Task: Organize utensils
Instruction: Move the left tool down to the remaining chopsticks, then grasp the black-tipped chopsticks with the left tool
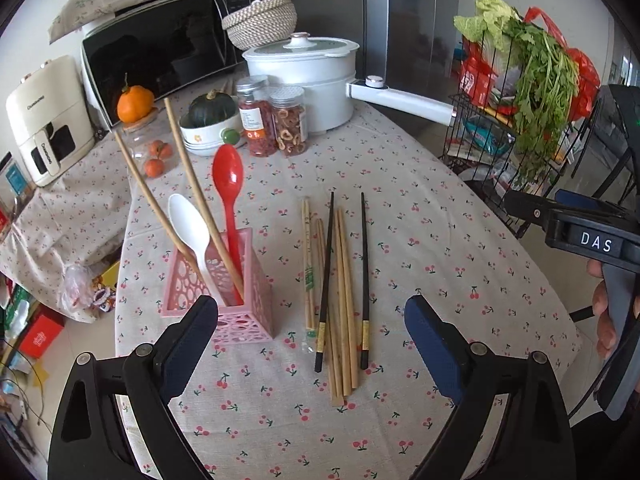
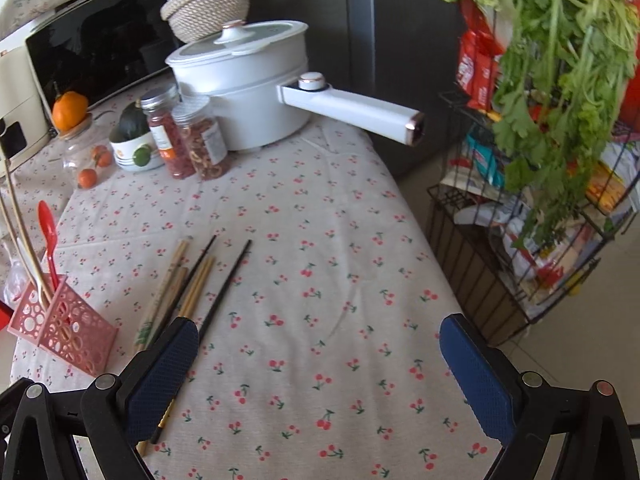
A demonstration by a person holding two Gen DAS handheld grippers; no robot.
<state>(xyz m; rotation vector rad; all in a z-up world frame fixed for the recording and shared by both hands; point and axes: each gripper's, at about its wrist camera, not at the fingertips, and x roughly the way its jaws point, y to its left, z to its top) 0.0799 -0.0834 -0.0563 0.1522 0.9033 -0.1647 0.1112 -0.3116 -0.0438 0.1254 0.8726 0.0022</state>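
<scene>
A pink perforated utensil holder (image 1: 224, 292) stands on the cherry-print tablecloth (image 1: 420, 240). It holds a red spoon (image 1: 228, 176), a white spoon (image 1: 188, 220) and two long wooden chopsticks (image 1: 184, 168). Several chopsticks lie flat just right of it: wooden ones (image 1: 344, 300) and two black ones (image 1: 365, 280). My left gripper (image 1: 312, 320) is open and empty, above the near ends of the loose chopsticks. My right gripper (image 2: 318, 344) is open and empty over bare cloth, right of the chopsticks (image 2: 188, 288); the holder (image 2: 60, 328) shows at the far left.
At the back stand a white pot (image 1: 312, 76) with a long handle (image 2: 352, 110), two jars (image 1: 276, 120), a bowl with a squash (image 1: 212, 124), a microwave (image 1: 160, 48) and an orange (image 1: 135, 103). A wire rack with greens (image 2: 560, 120) stands right of the table edge.
</scene>
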